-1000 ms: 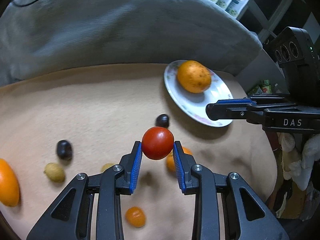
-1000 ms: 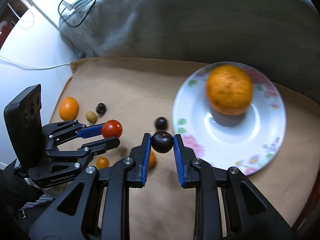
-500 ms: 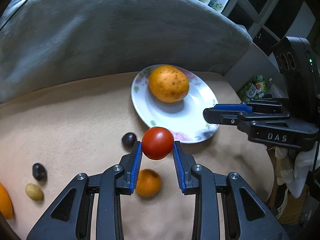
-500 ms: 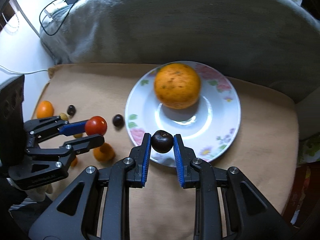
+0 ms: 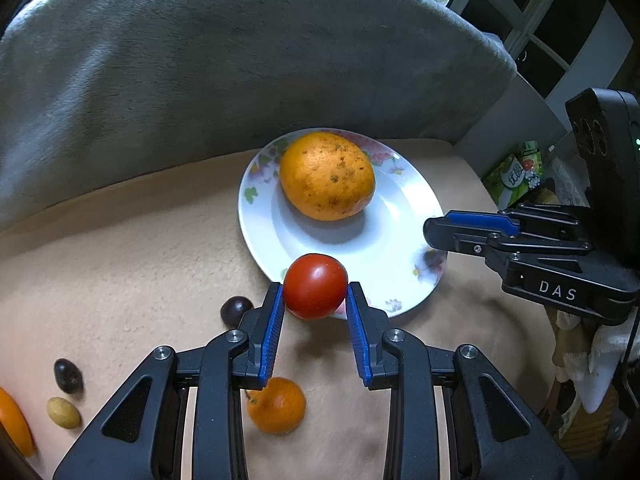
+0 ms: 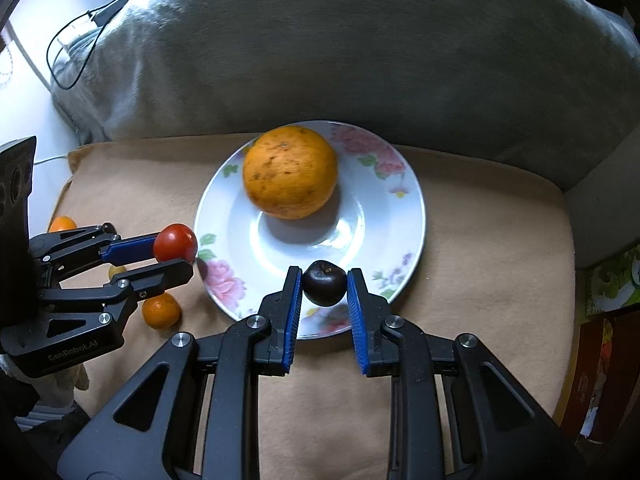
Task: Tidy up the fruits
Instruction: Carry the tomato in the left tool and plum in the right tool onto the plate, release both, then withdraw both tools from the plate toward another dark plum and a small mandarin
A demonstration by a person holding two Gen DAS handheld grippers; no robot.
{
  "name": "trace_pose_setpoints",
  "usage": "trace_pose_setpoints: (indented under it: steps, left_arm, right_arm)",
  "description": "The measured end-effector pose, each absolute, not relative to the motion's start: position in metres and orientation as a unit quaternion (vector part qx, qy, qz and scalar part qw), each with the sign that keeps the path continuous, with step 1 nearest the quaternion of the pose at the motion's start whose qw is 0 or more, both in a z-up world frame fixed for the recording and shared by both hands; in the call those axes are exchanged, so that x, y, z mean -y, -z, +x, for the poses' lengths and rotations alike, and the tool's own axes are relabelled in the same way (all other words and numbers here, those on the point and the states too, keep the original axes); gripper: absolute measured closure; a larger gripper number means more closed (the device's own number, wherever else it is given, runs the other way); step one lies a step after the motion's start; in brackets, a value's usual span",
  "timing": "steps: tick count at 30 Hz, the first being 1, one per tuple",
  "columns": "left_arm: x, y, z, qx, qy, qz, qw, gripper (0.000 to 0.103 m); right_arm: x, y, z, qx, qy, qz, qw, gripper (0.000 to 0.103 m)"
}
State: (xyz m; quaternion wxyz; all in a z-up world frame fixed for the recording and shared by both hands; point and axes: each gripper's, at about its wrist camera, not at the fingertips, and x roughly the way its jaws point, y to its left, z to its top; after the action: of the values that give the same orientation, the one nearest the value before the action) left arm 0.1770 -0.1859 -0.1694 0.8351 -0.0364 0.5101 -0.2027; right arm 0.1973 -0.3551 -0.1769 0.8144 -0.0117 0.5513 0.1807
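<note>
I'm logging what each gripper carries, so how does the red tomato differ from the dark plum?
The tomato is bright red and glossy; the plum is near black and duller. The tomato looks the bigger of the two. The tomato sits in the left gripper at the plate's rim; the plum, in the right gripper, is over the plate. Both are round, clamped between blue pads and held off the cloth.

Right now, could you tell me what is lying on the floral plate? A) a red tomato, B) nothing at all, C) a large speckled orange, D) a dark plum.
C: the large speckled orange rests alone on the floral plate, while the red tomato sits in the left gripper and the dark plum in the right gripper.
</note>
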Motion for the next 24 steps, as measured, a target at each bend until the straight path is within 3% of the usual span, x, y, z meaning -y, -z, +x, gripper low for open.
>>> trace_pose_setpoints:
  steps: [14, 16, 17, 18, 20, 24]
  left_arm:
    - [0.198, 0.173, 0.186, -0.518, 0.200, -0.037, 0.831, 0.073]
    - [0.198, 0.173, 0.187, -0.519, 0.199, -0.036, 0.831, 0.073]
    - [0.197, 0.173, 0.187, -0.519, 0.199, -0.035, 0.830, 0.072]
    - [0.197, 0.173, 0.187, -0.520, 0.199, -0.034, 0.830, 0.070]
    - [0.196, 0.172, 0.187, -0.518, 0.198, -0.034, 0.832, 0.053]
    - [0.194, 0.169, 0.188, -0.517, 0.189, -0.033, 0.834, 0.036]
  right_arm:
    - [0.365, 0.177, 0.205, -0.548, -0.184, -0.006, 0.816, 0.077]
    - [0.365, 0.177, 0.206, -0.549, -0.184, -0.005, 0.815, 0.064]
    - [0.366, 0.176, 0.207, -0.547, -0.183, -0.006, 0.817, 0.049]
    - [0.365, 0.175, 0.207, -0.542, -0.181, -0.005, 0.820, 0.039]
    - [0.366, 0.172, 0.208, -0.537, -0.179, -0.003, 0.824, 0.037]
    - [0.368, 0.170, 0.211, -0.538, -0.170, 0.002, 0.826, 0.033]
